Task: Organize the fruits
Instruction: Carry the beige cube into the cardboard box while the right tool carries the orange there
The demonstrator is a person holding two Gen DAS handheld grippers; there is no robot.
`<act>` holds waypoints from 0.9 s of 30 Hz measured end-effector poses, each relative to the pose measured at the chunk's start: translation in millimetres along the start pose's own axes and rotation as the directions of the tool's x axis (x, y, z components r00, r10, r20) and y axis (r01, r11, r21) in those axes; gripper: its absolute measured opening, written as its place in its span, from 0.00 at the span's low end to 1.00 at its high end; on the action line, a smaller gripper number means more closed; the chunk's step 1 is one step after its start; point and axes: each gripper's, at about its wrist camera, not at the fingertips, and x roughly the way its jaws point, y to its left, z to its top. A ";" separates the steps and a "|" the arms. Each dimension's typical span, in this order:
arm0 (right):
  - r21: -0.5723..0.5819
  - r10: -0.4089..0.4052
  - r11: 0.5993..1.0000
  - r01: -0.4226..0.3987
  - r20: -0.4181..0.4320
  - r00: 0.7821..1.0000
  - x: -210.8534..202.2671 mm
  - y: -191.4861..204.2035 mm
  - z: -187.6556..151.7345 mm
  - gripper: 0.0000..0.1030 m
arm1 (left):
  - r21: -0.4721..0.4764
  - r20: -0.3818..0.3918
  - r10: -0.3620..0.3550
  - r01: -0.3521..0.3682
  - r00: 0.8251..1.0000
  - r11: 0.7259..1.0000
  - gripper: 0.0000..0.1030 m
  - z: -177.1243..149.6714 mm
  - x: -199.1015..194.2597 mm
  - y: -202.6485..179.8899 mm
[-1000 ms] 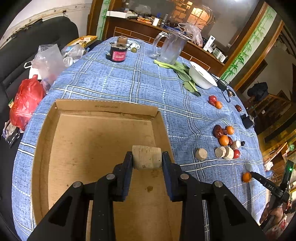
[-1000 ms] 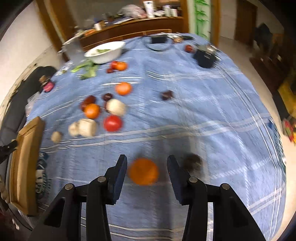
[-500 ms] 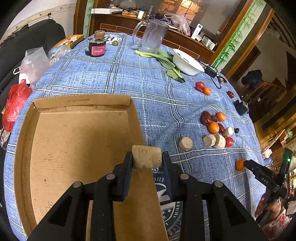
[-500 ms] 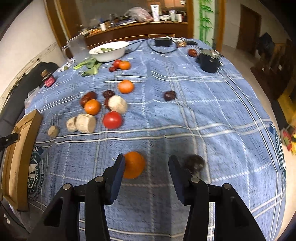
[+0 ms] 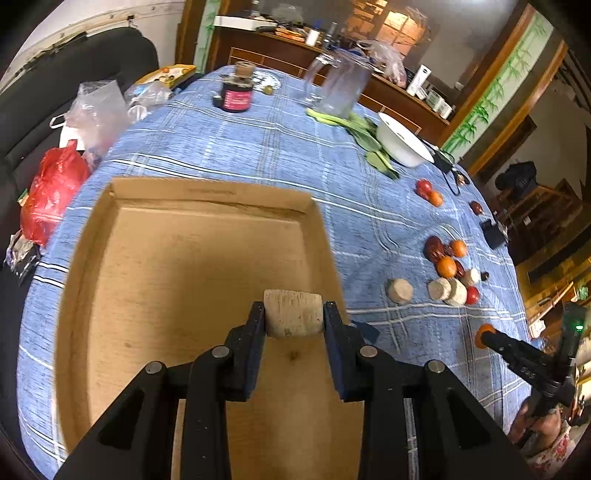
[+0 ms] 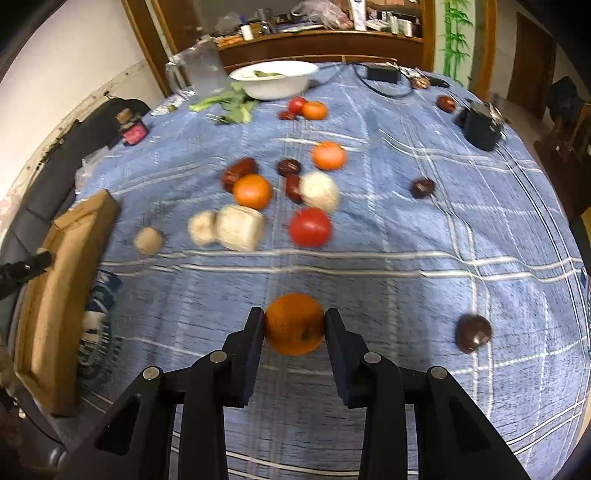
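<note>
Dim, warm indoor lighting, brightest around the lit window (image 5: 400,27) beyond the table. Soft shadow cast inside the cardboard tray (image 5: 177,266). Motion-smeared around the pale and red fruits (image 6: 280,206) near the tray. Strongly fisheye-curved, black-vignetted toward every corner.

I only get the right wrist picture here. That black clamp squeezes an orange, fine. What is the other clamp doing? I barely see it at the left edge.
Observer: The left gripper is shut on a pale beige chunk, held over the cardboard tray.
Operator: Anything in that tray? I only see its side.
Observer: Its floor shows nothing lying on it, only bare cardboard.
Operator: What's beyond the tray, off the table?
Observer: A red plastic bag sits on a dark sofa past the table's edge.
</note>
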 end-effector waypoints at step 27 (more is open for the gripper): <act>-0.312 0.210 0.920 -0.237 -0.117 0.971 123.8 269.5 68.5 0.37 | -0.102 -0.100 0.086 -0.096 0.991 0.990 0.31 60.5 56.6 96.5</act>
